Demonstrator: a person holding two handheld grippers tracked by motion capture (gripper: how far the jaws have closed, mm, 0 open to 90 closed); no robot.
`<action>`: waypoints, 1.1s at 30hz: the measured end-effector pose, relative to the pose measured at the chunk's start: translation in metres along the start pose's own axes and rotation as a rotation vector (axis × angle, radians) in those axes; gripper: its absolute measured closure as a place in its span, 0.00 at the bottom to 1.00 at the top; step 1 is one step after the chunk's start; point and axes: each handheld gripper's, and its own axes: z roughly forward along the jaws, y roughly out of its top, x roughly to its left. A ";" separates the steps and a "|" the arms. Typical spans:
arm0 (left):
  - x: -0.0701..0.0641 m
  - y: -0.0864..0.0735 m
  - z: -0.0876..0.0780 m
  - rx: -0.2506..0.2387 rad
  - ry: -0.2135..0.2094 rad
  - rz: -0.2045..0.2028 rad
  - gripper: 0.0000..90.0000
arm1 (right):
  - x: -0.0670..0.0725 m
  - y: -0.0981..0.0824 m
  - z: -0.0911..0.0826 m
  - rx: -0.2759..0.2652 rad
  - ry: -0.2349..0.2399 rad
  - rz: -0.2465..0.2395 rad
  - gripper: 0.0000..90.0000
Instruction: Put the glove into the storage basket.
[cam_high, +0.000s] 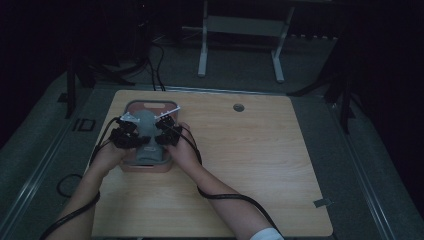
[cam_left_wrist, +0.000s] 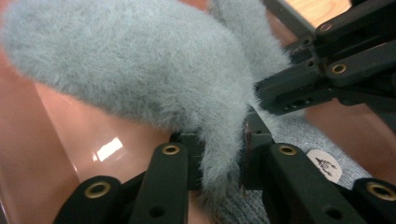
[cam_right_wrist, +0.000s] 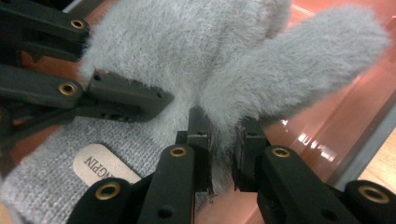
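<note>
A grey fuzzy glove (cam_high: 145, 121) with a knit cuff lies in a salmon-pink tray (cam_high: 150, 104) at the table's left. My left gripper (cam_high: 139, 138) comes at it from the left and my right gripper (cam_high: 159, 137) from the right, close together. In the left gripper view my left gripper (cam_left_wrist: 223, 161) is shut on a fuzzy flap of the glove (cam_left_wrist: 140, 65), with the other gripper's jaws at the right. In the right gripper view my right gripper (cam_right_wrist: 223, 158) pinches another fuzzy flap of the glove (cam_right_wrist: 299, 60). The cuff carries a pale oval label (cam_right_wrist: 100, 163).
The tray's glossy pink floor (cam_left_wrist: 70, 135) and its raised wall (cam_right_wrist: 355, 116) surround the glove. The wooden table (cam_high: 250, 150) stretches right of the tray, with a round cable hole (cam_high: 238, 107) at its far edge. Black cables trail from both hands.
</note>
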 end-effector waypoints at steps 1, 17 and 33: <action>0.000 0.000 0.000 0.000 0.000 0.000 0.79 | 0.000 0.000 0.000 0.000 0.000 0.000 0.88; 0.000 0.002 0.003 0.035 0.074 -0.080 0.52 | -0.009 0.009 -0.021 -0.043 0.047 0.022 0.47; -0.008 -0.007 -0.028 -0.179 0.076 -0.078 0.32 | -0.028 -0.003 -0.055 -0.129 0.144 -0.117 0.18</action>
